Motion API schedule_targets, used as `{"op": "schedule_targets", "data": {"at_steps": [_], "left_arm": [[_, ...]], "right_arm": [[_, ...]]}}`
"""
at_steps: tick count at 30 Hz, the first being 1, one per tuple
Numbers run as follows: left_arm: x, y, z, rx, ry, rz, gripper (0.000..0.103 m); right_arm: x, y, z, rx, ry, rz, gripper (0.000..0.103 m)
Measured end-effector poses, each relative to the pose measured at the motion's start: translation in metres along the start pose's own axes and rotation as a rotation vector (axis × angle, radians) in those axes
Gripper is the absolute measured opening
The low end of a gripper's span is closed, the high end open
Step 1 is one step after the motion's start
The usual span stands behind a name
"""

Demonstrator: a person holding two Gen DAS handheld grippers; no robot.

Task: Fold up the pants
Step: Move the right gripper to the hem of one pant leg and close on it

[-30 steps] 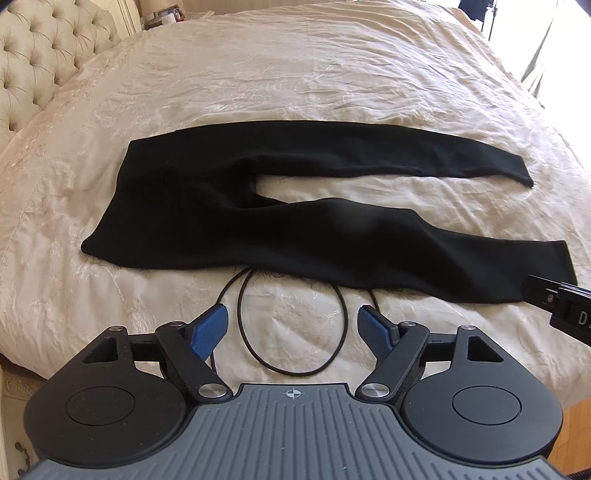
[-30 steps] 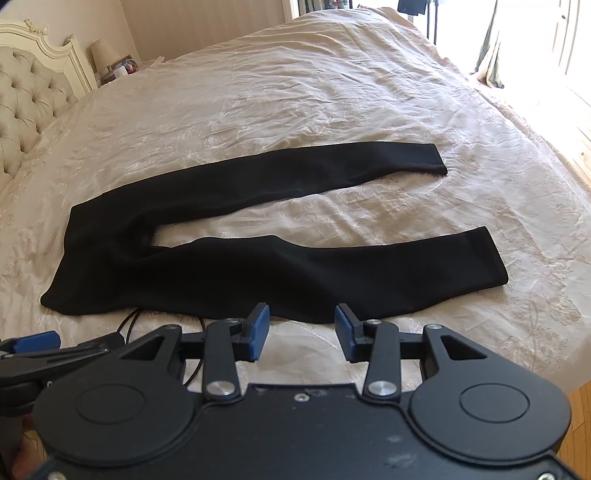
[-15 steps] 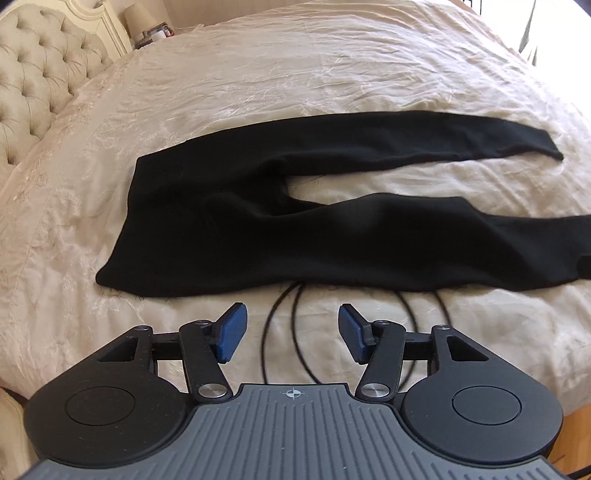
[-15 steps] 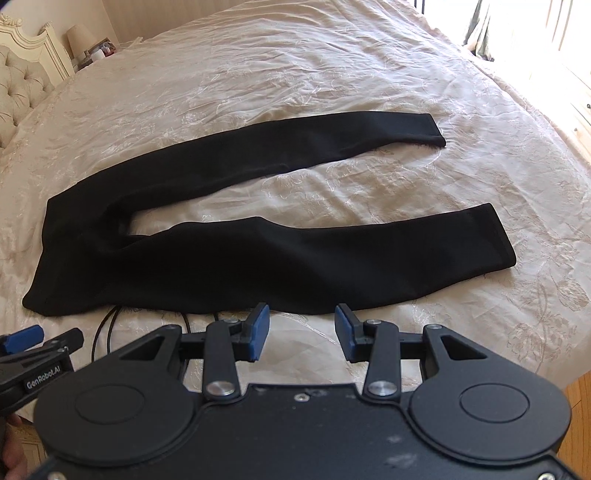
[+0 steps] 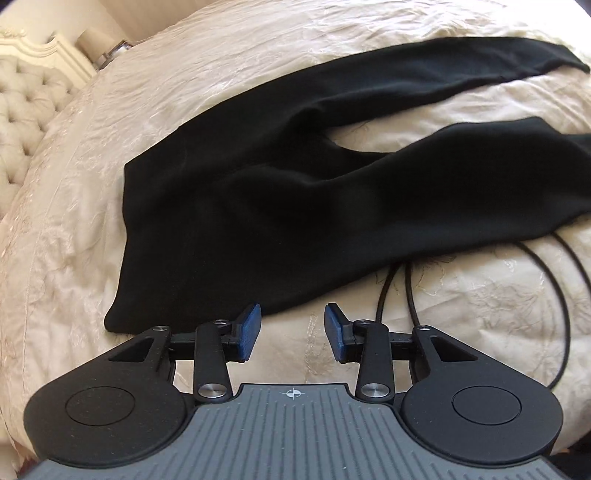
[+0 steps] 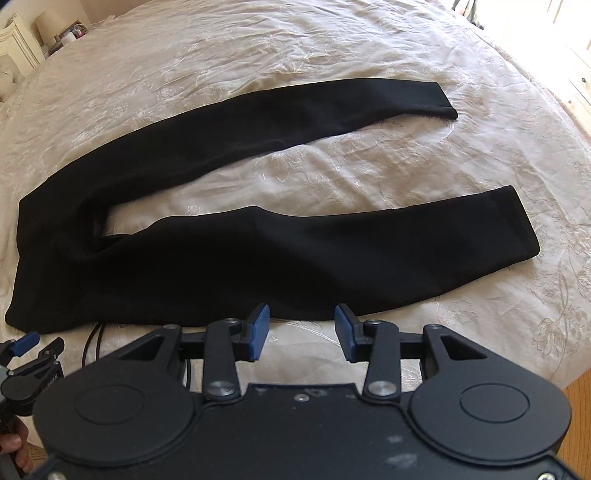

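Observation:
Black pants lie flat on the cream bedspread, waist to the left and both legs spread apart toward the right. My left gripper hovers just short of the waist's near edge; its jaws are closing with only bedspread showing between the blue pads. My right gripper hangs open at the near edge of the nearer leg, nothing between its pads. In the right wrist view the left gripper shows at the lower left, with a hand below it.
A black cable loops on the bedspread by the pants' near edge. A tufted headboard and a nightstand with a lamp lie to the left. The bed's right edge drops to a wooden floor.
Both grippers came down and closer to the pants. The left one slid toward the waist and its jaws narrowed. The right one's gap is unchanged.

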State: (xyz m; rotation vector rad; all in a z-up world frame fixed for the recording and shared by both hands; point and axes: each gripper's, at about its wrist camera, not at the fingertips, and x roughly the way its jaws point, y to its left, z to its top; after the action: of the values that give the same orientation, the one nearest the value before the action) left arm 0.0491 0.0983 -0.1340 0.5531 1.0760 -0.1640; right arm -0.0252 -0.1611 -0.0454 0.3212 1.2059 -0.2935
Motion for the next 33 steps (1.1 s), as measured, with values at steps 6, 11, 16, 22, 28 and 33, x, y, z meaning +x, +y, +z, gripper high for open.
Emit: {"op": "schedule_targets", "data": {"at_steps": [6, 11, 16, 22, 28, 33], "left_arm": [[0.025, -0.012, -0.002, 0.153, -0.011, -0.031, 0.037], [0.035, -0.02, 0.005, 0.23, -0.046, -0.05, 0.037], [0.035, -0.026, 0.007, 0.272, -0.089, -0.08, 0.037], [0.03, -0.023, 0.009, 0.252, -0.103, -0.127, 0.029], [0.021, -0.019, 0.011, 0.22, -0.101, -0.13, 0.014], [0.01, -0.001, 0.02, 0.162, -0.087, -0.127, 0.012]], "right_arm": [[0.009, -0.005, 0.004, 0.088, 0.018, -0.031, 0.042], [0.017, -0.025, -0.001, 0.241, 0.012, -0.057, 0.042], [0.024, -0.058, -0.012, 0.418, -0.031, -0.118, 0.042], [0.033, -0.099, -0.019, 0.574, -0.073, -0.131, 0.042], [0.056, -0.137, -0.019, 0.677, -0.061, -0.157, 0.042], [0.085, -0.158, -0.011, 0.728, -0.023, -0.139, 0.042]]}}
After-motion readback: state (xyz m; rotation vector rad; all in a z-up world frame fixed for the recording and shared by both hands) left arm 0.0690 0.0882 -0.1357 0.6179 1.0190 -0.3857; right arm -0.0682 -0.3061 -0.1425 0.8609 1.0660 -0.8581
